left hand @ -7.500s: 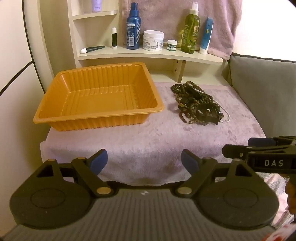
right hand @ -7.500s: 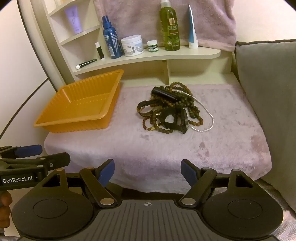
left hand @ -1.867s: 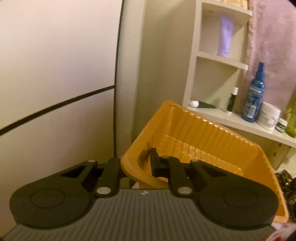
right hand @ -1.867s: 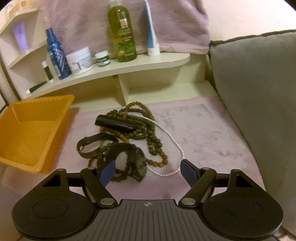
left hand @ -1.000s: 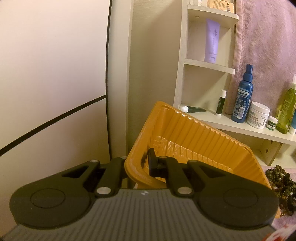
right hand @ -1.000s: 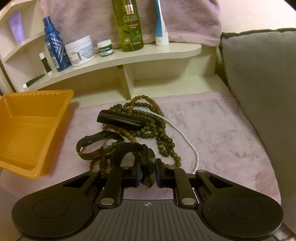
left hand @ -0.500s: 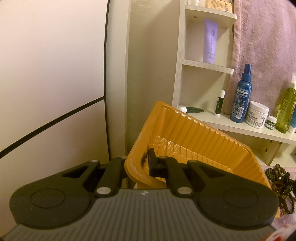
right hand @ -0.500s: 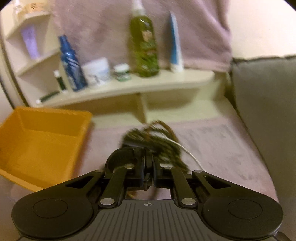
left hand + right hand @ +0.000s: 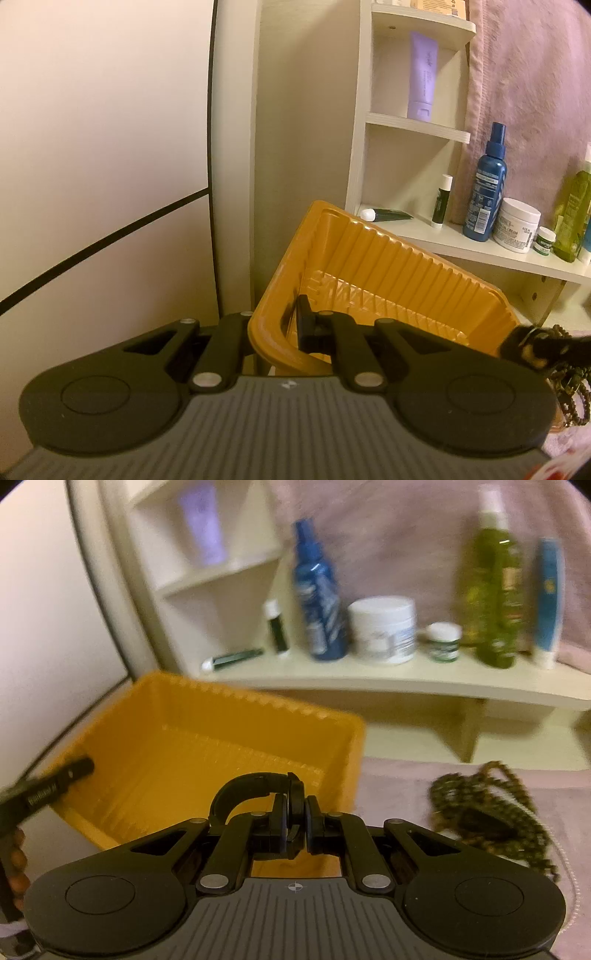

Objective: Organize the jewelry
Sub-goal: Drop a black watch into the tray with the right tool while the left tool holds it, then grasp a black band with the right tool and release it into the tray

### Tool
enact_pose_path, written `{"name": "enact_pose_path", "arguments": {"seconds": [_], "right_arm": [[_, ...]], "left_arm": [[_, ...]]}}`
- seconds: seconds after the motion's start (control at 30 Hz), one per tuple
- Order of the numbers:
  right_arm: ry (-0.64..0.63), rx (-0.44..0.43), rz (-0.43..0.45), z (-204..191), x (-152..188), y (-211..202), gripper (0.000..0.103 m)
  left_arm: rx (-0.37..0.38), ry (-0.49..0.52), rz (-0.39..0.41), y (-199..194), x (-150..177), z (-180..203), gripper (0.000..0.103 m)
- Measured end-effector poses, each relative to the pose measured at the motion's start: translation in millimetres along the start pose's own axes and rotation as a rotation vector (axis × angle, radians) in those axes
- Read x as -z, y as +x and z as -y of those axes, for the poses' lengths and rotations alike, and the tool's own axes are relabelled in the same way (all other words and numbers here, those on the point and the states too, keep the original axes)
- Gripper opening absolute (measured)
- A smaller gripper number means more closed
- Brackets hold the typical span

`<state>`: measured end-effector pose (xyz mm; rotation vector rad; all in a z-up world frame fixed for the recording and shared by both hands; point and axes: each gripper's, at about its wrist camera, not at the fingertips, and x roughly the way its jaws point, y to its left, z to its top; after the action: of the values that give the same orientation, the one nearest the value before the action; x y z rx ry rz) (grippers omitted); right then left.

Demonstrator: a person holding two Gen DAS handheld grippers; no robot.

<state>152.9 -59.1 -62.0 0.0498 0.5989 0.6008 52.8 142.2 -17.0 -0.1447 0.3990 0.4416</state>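
An orange ribbed tray [image 9: 388,266] stands tilted, its near left corner raised. My left gripper [image 9: 275,328] is shut on that corner's rim, one finger outside the wall and one inside. My right gripper [image 9: 295,812] is shut on a dark bracelet [image 9: 251,781], whose arc curves up and left from the pads. It hangs in front of the tray [image 9: 347,746], near its right wall. In the left wrist view the bracelet [image 9: 532,343] comes in at the right edge. A pile of brown bead strands [image 9: 480,812] lies on the pink fur cloth [image 9: 406,782].
A cream shelf [image 9: 388,679] behind the tray carries a blue spray bottle [image 9: 321,602], a white jar [image 9: 384,627], a green bottle [image 9: 495,590] and small tubes. A wall panel [image 9: 110,147] closes the left side. A hand [image 9: 14,860] holds the left tool.
My right gripper closed on the dark bracelet, lifted it off the bead pile and swung left toward the tray. The left gripper kept its hold on the tilted tray's corner.
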Motion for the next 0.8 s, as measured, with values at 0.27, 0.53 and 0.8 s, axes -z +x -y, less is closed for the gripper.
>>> {"name": "enact_pose_path", "arguments": {"seconds": [0.27,0.53,0.8], "right_arm": [[-0.067,0.014,-0.043,-11.4,17.0,18.4,0.01],[0.048,-0.02,0.073,9.8,13.3,-27.7,0.054],[0.238,0.065,0.121,80.7,43.3,-81.7,0.061]], "left_arm": [[0.001,0.004,-0.003,1.3,0.1,0.3,0.009],[-0.004,0.016,-0.002,2.0,1.2,1.4,0.009],[-0.004,0.019,-0.002,2.2,1.0,1.4,0.009]]}}
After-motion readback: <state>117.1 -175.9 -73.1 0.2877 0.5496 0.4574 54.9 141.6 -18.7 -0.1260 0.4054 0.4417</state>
